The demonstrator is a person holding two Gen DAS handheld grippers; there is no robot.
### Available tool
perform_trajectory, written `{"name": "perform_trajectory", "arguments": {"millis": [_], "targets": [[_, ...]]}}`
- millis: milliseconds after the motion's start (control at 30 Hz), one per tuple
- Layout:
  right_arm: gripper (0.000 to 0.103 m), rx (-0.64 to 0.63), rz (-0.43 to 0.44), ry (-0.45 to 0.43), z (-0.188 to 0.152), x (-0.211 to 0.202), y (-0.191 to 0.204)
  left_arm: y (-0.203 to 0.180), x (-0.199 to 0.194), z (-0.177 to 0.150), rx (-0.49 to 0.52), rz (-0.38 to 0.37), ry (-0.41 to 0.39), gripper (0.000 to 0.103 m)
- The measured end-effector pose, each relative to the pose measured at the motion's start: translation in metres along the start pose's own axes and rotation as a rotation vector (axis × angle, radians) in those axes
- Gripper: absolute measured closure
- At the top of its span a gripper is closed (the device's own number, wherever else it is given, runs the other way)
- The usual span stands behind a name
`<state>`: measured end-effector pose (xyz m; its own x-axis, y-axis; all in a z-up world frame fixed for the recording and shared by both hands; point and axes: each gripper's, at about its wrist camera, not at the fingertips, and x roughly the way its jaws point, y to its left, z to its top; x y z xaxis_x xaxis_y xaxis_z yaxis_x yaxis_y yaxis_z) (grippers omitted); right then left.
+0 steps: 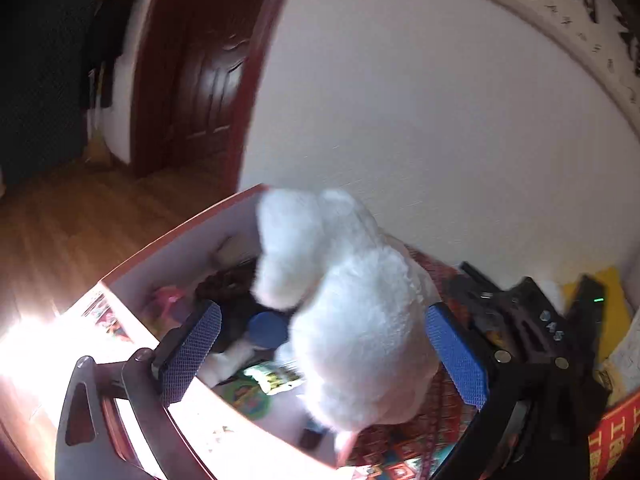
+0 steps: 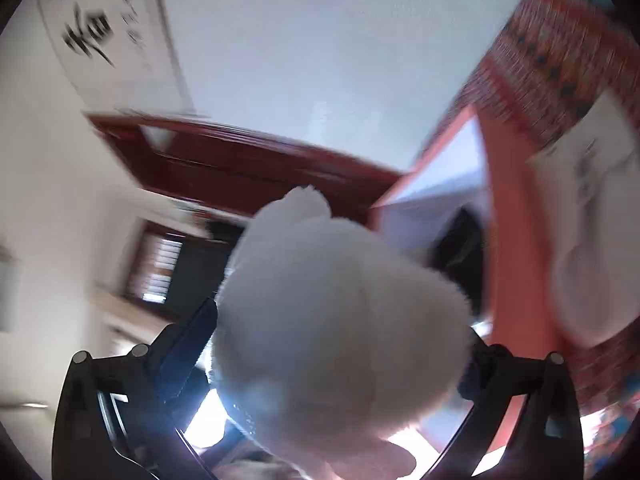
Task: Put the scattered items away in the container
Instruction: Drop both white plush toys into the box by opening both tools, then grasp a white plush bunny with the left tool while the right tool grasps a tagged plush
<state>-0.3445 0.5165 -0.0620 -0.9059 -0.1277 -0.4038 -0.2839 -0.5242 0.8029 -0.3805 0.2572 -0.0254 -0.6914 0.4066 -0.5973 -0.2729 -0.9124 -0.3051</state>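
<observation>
both grippers, left gripper (image 1: pixel 324 356) and right gripper (image 2: pixel 340 360), stand spread around the white plush (image 1: pixel 352 312); it sits above the box (image 1: pixel 180 240). let it drop in, then withdraw.

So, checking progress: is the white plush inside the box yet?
Partly: white plush hangs over the open box, between the left gripper's spread fingers.

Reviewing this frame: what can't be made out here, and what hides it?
- Left wrist view: most of the box's contents sit behind the white plush toy; the near rim is washed out by glare.
- Left wrist view: whether the left tongs' pads touch the plush.
- Right wrist view: the right tongs' right pad is hidden by the plush; motion blur smears the surroundings.
</observation>
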Motion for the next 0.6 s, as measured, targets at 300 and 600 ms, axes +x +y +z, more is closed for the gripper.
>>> {"name": "perform_trajectory", "arguments": {"millis": [300, 600], "targets": [[0.001, -0.259, -0.243, -0.253, -0.007, -0.101, -0.039, 0.069, -0.001, -0.002, -0.247, 0.120, -0.006, 0.000], [0.001, -0.016, -0.343, -0.473, 0.017, -0.257, -0.125, -0.090, -0.015, -0.055, 0.071, -0.070, 0.021, 0.000]]}}
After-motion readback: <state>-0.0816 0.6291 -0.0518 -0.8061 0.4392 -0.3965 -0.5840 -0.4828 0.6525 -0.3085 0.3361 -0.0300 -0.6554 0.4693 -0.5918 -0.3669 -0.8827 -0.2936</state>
